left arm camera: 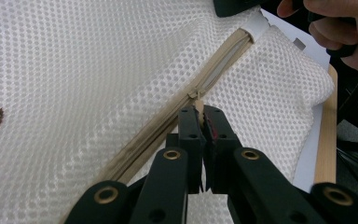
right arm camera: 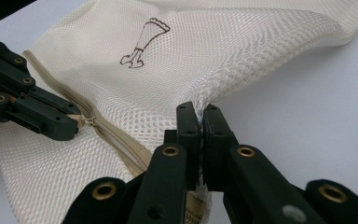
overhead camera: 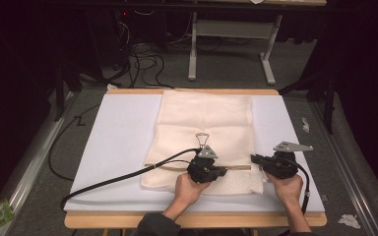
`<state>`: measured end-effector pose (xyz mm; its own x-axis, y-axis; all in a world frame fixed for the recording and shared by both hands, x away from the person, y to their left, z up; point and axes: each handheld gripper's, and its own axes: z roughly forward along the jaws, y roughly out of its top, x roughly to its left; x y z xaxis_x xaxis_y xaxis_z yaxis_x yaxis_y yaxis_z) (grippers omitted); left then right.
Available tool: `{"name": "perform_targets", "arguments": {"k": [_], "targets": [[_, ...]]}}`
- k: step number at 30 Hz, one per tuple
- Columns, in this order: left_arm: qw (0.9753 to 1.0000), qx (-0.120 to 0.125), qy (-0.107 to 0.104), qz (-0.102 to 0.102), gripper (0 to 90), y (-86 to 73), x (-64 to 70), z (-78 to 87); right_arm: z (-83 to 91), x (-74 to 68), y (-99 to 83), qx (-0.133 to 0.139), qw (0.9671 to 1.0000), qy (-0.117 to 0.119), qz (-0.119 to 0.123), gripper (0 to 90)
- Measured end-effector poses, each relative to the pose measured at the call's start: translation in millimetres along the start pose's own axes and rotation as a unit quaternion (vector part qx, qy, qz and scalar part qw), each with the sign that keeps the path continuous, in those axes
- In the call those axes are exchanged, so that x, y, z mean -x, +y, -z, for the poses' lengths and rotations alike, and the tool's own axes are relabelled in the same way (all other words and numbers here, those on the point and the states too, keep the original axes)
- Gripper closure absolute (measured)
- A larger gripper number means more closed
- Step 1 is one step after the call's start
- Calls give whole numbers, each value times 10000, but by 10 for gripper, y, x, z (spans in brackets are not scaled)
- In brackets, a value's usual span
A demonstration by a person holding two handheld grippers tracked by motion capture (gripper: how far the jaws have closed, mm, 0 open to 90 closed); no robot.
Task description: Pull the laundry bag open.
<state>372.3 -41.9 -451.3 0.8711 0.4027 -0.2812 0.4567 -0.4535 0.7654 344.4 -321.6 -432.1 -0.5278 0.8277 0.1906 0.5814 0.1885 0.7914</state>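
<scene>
A cream mesh bag [overhead camera: 204,123] lies flat on the white board [overhead camera: 123,147], with a tan zipper [overhead camera: 167,164] running across its near end. My left gripper [overhead camera: 224,171] is shut on the zipper pull [left arm camera: 196,100], partway along the zipper [left arm camera: 223,60]. My right gripper [overhead camera: 253,158] is shut on the bag's right edge at the zipper's end, pinching the mesh [right arm camera: 214,46] between its jaws [right arm camera: 199,109]. In the right gripper view the left gripper [right arm camera: 77,126] comes in from the left onto the pull [right arm camera: 89,121]. The zipper stands open between pull and right edge.
The board rests on a wooden table [overhead camera: 103,220]. Each gripper's black cable [overhead camera: 118,179] trails over the board. A small brown drawing [right arm camera: 144,42] marks the bag. Beyond the table are floor cables [overhead camera: 142,64] and a grey frame [overhead camera: 231,29]; scraps [overhead camera: 349,220] lie on the carpet.
</scene>
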Motion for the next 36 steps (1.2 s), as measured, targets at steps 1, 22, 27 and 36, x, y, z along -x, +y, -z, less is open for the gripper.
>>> {"name": "perform_targets", "arguments": {"k": [1,22,27,36], "targets": [[10000,13,-6,25,872,-16,-7,24,-4,2,-8,-11,10000,2,-7,886],[9997,96,95,187,872,-111,-103,163,-8,25,-22,-2,10000,-12,-55,886],[9998,105,114,151,872,-110,-97,181,-22,27,-33,-1,10000,-5,-82,886],[9996,104,173,182,872,-154,-127,250,-22,40,-50,-20,9999,11,-107,886]]}}
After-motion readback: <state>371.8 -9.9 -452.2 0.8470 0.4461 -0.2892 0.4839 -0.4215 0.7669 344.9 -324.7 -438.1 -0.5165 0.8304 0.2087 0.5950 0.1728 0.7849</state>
